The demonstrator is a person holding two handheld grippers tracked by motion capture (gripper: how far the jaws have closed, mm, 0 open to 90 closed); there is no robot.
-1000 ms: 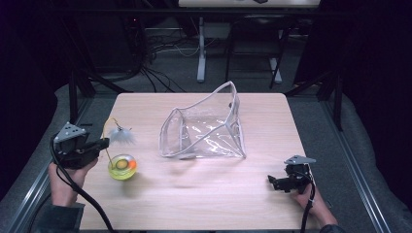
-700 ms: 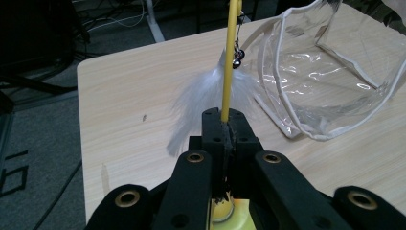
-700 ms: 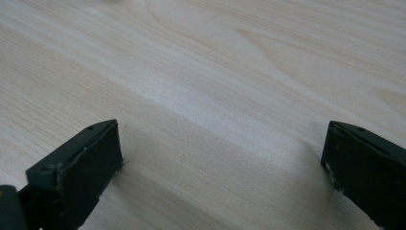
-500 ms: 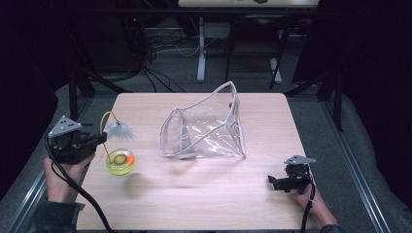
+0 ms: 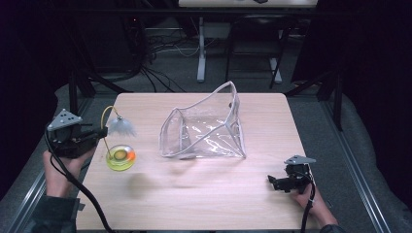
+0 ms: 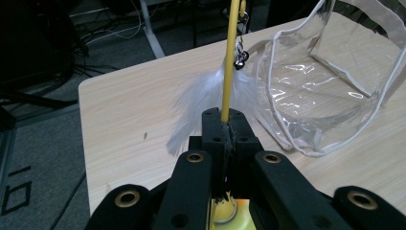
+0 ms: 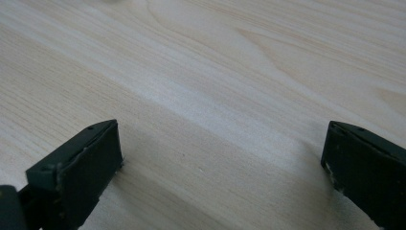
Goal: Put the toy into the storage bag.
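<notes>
The left tongs (image 6: 225,125) pinch the yellow stem of the feather cat toy (image 5: 119,127), lifted at nine o'clock of the clear zip pouch (image 5: 204,128), so packing it remains, while the right tongs (image 7: 220,158) rest spread on the tabletop (image 5: 204,194).
</notes>
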